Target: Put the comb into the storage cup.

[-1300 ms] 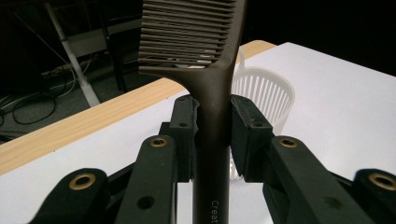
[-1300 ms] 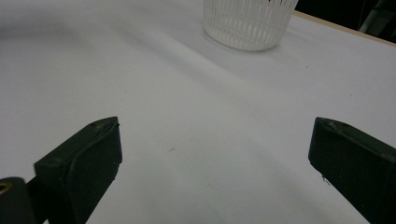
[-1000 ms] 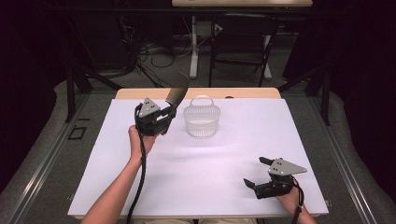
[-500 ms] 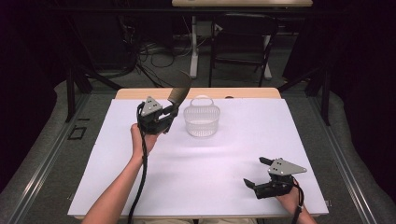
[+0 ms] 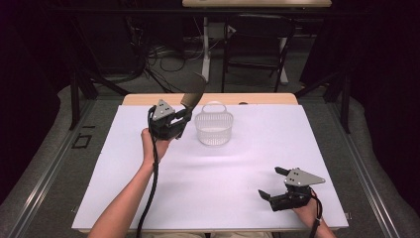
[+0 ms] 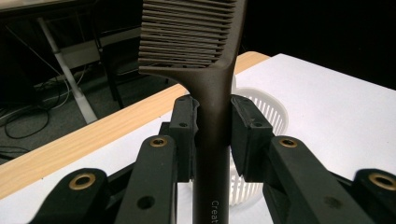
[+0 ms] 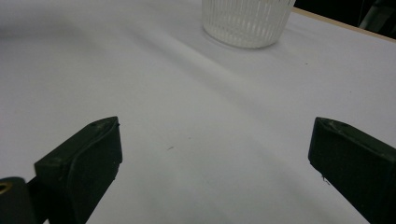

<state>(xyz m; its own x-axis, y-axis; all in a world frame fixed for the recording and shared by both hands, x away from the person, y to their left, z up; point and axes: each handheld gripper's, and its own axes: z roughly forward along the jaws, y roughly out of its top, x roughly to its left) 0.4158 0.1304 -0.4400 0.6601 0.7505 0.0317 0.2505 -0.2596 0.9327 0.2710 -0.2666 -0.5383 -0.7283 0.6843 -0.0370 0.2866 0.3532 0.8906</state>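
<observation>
A dark brown comb [image 5: 193,93] stands nearly upright with its teeth at the top, and my left gripper [image 5: 182,118] is shut on its handle. In the left gripper view the comb [image 6: 212,70] rises between the two pads [image 6: 184,126], which press on its handle from both sides. It is held above the table, just left of a clear ribbed plastic basket [image 5: 214,130], whose rim [image 6: 268,105] appears behind the jaws. My right gripper [image 5: 269,182] rests low at the near right of the table, open, with nothing between its fingers [image 7: 79,163].
A white sheet [image 5: 208,198] covers the table, with a strip of bare wood [image 5: 148,99] along the far edge. The basket [image 7: 243,21] lies well ahead of the right gripper. Chairs, table legs and cables stand in the dark behind the table.
My left gripper has shifted slightly up and to the right with the comb, a little closer to the basket. The right gripper has not moved.
</observation>
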